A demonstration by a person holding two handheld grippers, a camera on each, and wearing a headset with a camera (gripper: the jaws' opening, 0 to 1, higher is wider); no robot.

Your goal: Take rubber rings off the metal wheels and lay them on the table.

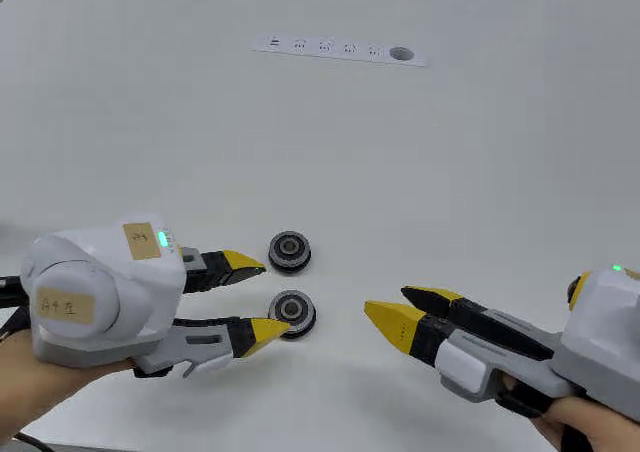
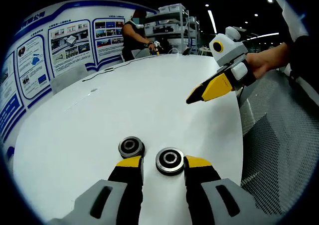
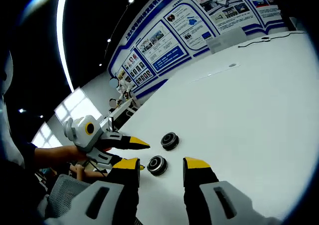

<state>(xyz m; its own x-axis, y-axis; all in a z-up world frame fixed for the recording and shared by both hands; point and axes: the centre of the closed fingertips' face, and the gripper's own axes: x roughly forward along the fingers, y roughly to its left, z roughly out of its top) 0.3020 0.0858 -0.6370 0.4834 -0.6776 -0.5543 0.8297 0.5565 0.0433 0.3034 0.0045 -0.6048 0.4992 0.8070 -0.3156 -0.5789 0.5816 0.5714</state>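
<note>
My left hand-held gripper point(image 1: 273, 296) stands wide, with the near metal wheel point(image 1: 292, 313) between its tips and the second wheel point(image 1: 289, 251) just beside. My right hand-held gripper point(image 1: 385, 301), also wide, hovers near them above the white bench point(image 1: 450, 172).

The head view looked forward and down on the white table point(image 1: 420, 152) from above. The left gripper view sat low, close behind the two wheels point(image 2: 170, 161); the right gripper view faced them from farther off. All three shared both wheels.
</note>
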